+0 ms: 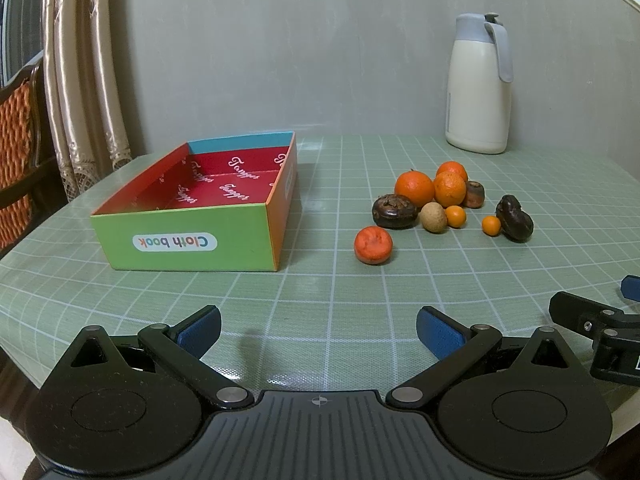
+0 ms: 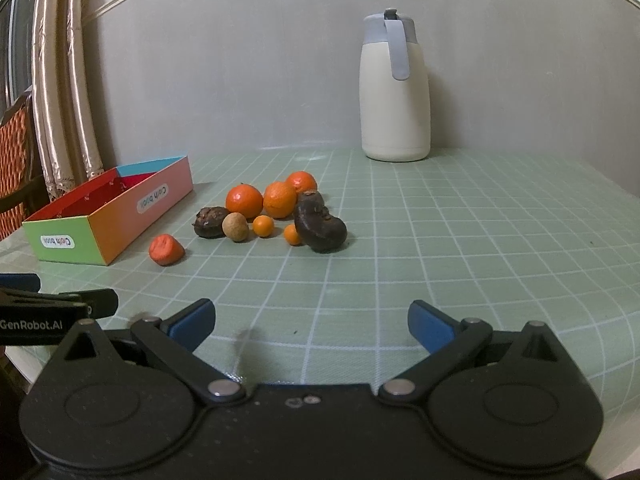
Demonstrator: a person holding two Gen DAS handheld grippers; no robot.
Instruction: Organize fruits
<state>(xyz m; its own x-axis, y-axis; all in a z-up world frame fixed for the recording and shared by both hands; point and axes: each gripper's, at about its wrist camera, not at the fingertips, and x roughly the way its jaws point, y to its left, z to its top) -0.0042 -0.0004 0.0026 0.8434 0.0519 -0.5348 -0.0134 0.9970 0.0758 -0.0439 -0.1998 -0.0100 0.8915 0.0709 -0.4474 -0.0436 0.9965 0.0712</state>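
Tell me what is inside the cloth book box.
The cloth book box shows only its bare red printed floor; no fruit visible. Its near wall hides the front strip of floor.

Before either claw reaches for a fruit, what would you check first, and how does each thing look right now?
1. Left gripper open and holding nothing: ok.
2. Right gripper open and holding nothing: ok.
3. Box upright, with room inside: ok; only the red lining shows.
4. Fruit within easy pick: ok; the red-orange fruit sits apart from the pile, nearest the box.
5. Pile stable: cannot tell; the oranges and dark fruits touch, so pulling one may roll others.
6. Jug clear of the path: ok, it stands behind the pile by the wall.
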